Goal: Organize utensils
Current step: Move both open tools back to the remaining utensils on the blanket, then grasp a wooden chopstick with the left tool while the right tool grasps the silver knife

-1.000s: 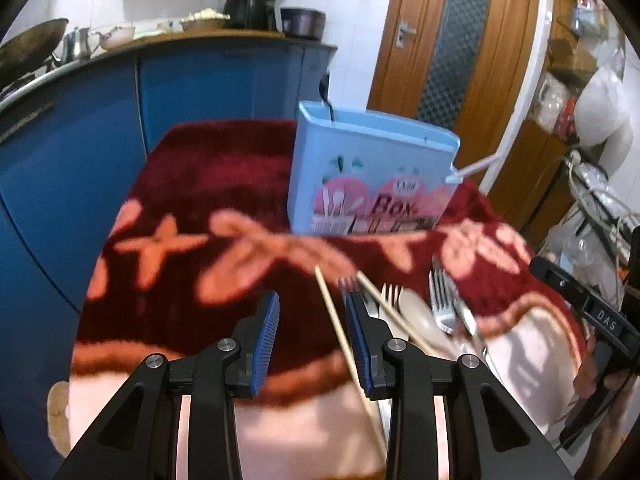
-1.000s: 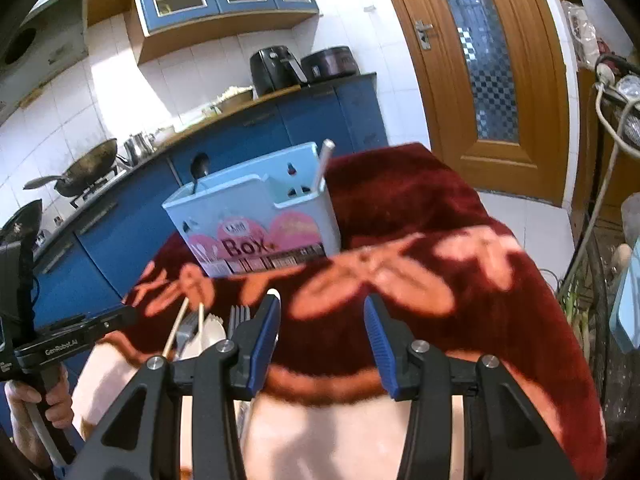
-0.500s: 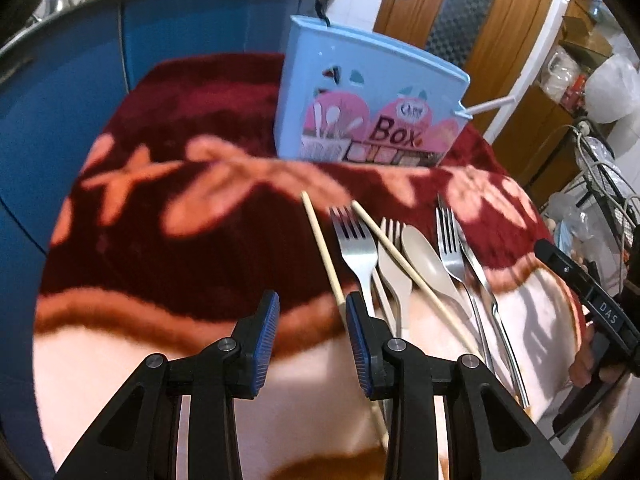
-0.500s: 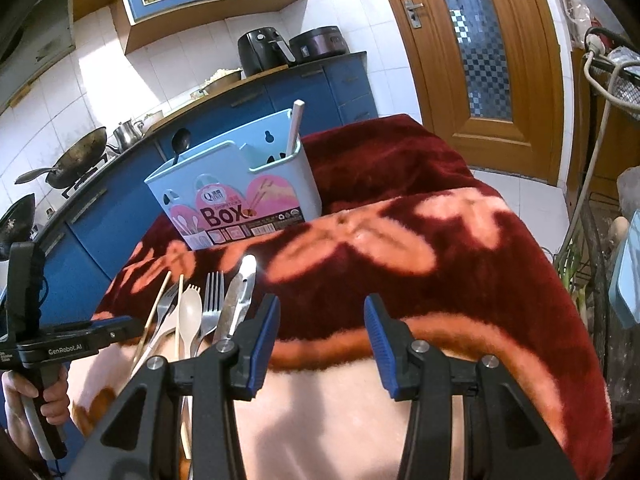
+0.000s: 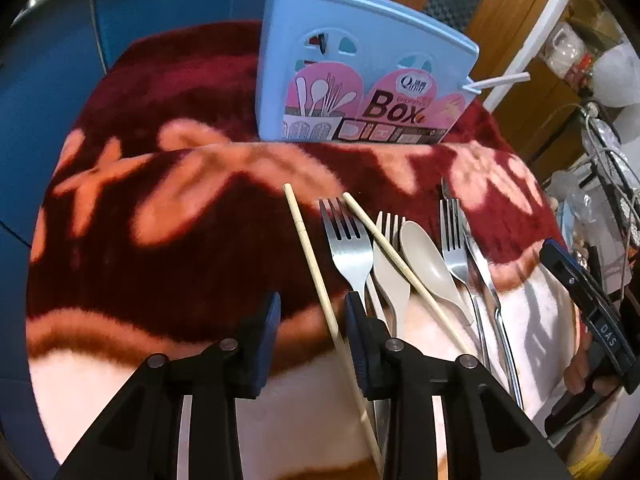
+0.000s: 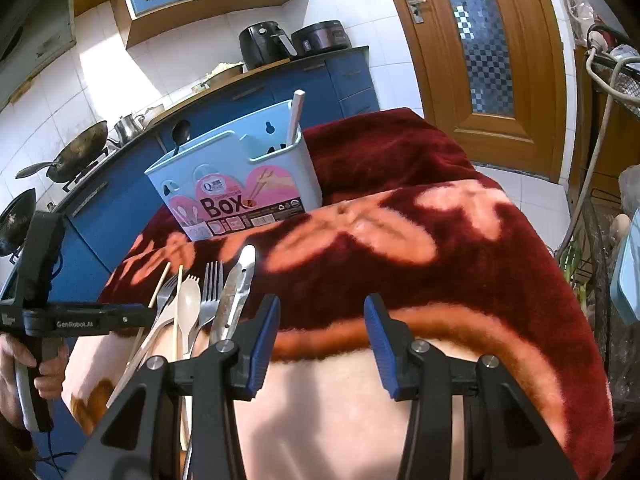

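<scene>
A light blue utensil box [image 5: 360, 72] [image 6: 240, 184] stands upright on a red and pink blanket [image 5: 180, 240]. A black spoon [image 6: 180, 134] and a white handle [image 6: 295, 116] stick out of it. In front of the box lie two chopsticks [image 5: 308, 248] [image 5: 400, 264], a steel fork [image 5: 348, 248], a beige fork [image 5: 390, 276], a beige spoon [image 5: 428, 256], another steel fork [image 5: 452, 240] and steel tongs [image 6: 236, 292]. My left gripper [image 5: 313, 320] points down, open, with the left chopstick lying between its fingers close to the right pad. My right gripper [image 6: 323, 340] hangs open over bare blanket, right of the utensils.
Blue kitchen cabinets [image 6: 304, 84] run behind the table, with a wok [image 6: 76, 152] and an air fryer [image 6: 264, 44] on the counter. A wooden door [image 6: 480, 60] stands at the back right. A wire rack [image 6: 608, 240] with cables crowds the right edge.
My left gripper has tilted downward and come closer to the utensils, so the left chopstick now runs between its fingers. The right gripper has stayed almost in place.
</scene>
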### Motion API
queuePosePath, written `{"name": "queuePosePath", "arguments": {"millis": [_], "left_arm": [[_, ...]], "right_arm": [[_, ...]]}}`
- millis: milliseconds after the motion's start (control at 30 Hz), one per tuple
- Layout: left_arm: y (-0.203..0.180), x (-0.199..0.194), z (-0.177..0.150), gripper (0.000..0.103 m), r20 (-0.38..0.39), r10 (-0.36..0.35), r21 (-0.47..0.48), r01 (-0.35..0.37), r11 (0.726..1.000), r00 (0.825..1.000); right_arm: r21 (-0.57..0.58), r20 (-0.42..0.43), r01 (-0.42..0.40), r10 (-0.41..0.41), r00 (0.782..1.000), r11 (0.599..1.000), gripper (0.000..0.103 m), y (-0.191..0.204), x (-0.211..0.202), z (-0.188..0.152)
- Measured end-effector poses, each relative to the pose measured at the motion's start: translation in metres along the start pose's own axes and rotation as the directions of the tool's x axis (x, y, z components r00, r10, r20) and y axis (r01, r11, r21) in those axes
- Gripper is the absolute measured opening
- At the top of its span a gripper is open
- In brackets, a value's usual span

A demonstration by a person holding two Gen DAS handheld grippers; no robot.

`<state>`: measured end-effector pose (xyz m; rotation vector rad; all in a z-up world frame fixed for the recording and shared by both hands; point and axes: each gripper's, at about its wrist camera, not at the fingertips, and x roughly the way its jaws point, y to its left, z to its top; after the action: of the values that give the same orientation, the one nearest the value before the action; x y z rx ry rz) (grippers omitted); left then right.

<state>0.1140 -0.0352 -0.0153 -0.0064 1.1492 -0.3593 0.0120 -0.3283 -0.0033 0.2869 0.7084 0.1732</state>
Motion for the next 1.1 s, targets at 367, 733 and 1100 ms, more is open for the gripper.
{"name": "queuePosePath", "arguments": {"millis": [367,733,1100], "left_arm": [[0.016,0.003,0.008,0.004,-0.024,-0.049,-0.076,0.047,0.996,0.999],[0.038,-0.015,-0.012,0.004,0.087,-0.136,-0.15,0.148,0.978,0.987],[0.048,-0.046,-0.022,0.004,0.226,-0.114,-0.128,0.146,0.981,0.967]], "right_arm": [[-0.025,-0.02,0.003,-0.003,1.0,1.0,0.047,0.007,-0.001,0.0],[-0.053,-0.08,-0.015,0.01,0.997,0.998,0.047,0.021,0.004,0.003],[-0.064,-0.248,-0.07,0.053,0.967,0.995,0.047,0.041,0.02,0.014]]}}
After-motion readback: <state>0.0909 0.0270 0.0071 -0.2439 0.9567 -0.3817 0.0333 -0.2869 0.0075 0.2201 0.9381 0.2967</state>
